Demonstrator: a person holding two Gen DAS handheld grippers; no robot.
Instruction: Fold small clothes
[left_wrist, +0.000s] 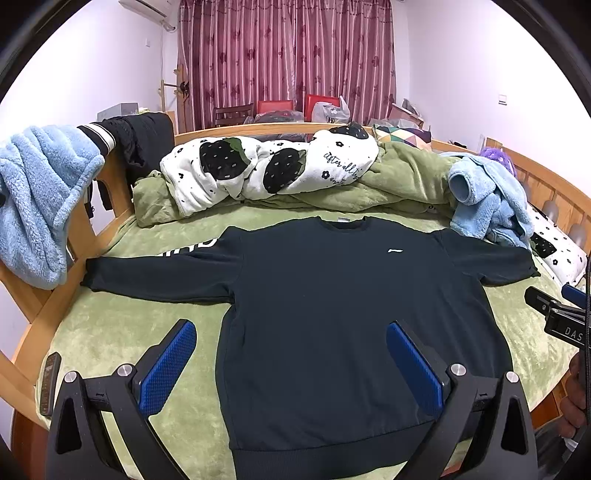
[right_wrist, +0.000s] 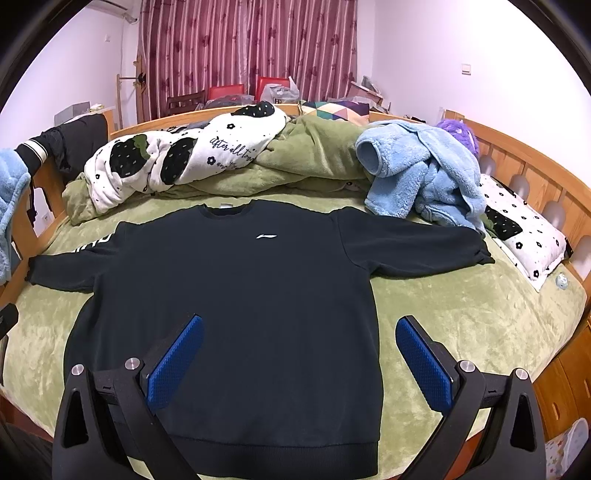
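Note:
A dark navy sweatshirt (left_wrist: 332, 295) (right_wrist: 240, 295) lies flat and face up on the green bed cover (left_wrist: 110, 332) (right_wrist: 461, 314), both sleeves spread out sideways, a small white logo on the chest. My left gripper (left_wrist: 291, 332) hovers open above the sweatshirt's lower left part, blue pads wide apart, nothing between them. My right gripper (right_wrist: 299, 328) is open too, over the lower right hem area and the cover beside it. The right gripper (left_wrist: 554, 314) also shows at the right edge of the left wrist view, held by a hand (left_wrist: 574, 398).
A white strawberry-print blanket (left_wrist: 266, 166) and a green quilt (right_wrist: 314, 147) are piled at the back. Light blue fleece clothes (right_wrist: 424, 173) lie at the right, another fleece (left_wrist: 37, 199) hangs on the wooden bed frame (left_wrist: 33, 306) at left. A pillow (right_wrist: 524, 236) lies far right.

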